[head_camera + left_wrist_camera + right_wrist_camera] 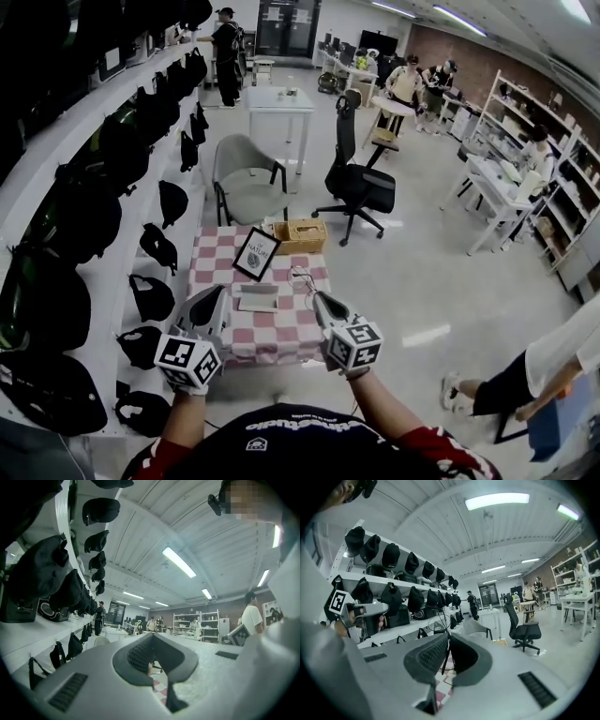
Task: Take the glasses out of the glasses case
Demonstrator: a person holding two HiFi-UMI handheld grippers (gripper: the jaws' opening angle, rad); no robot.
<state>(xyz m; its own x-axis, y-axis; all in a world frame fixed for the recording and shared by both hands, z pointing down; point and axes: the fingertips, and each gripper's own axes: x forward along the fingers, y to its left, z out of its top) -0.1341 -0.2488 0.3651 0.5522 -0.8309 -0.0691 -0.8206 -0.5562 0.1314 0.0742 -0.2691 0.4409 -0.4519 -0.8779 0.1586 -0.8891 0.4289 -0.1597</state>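
Glasses (446,654): thin dark wire frame, out of the glasses case (258,298) and held in the air just right of it and above it. One side arm runs up between the jaws of the right gripper (315,296). In the right gripper view a round lens rim stands clear beyond the tips.

Right gripper: jaws pressed onto that thin side arm, pinching it. The gripper points roughly level.

Glasses case: pale, lid up, lying on the table (281,333) with the pink-and-white checked cloth. I can't tell what is inside it.

Left gripper (152,637): just left of the case and pointing level. Its pads meet at the tips with nothing between them, and the checked cloth shows through the slot below. I cannot tell from here whether it touches the case.

Beyond the case:
- A black picture frame (256,253) stands tilted just behind it.
- A woven basket (300,236) sits behind it and to the right.
- A grey chair (246,178) stands further back, past the table.
- A black office chair (356,183) stands further back and to the right.

Left of the case, black caps (172,202) hang along a wall of white shelving. Well to the right of the case stands a person in dark shorts (506,384).
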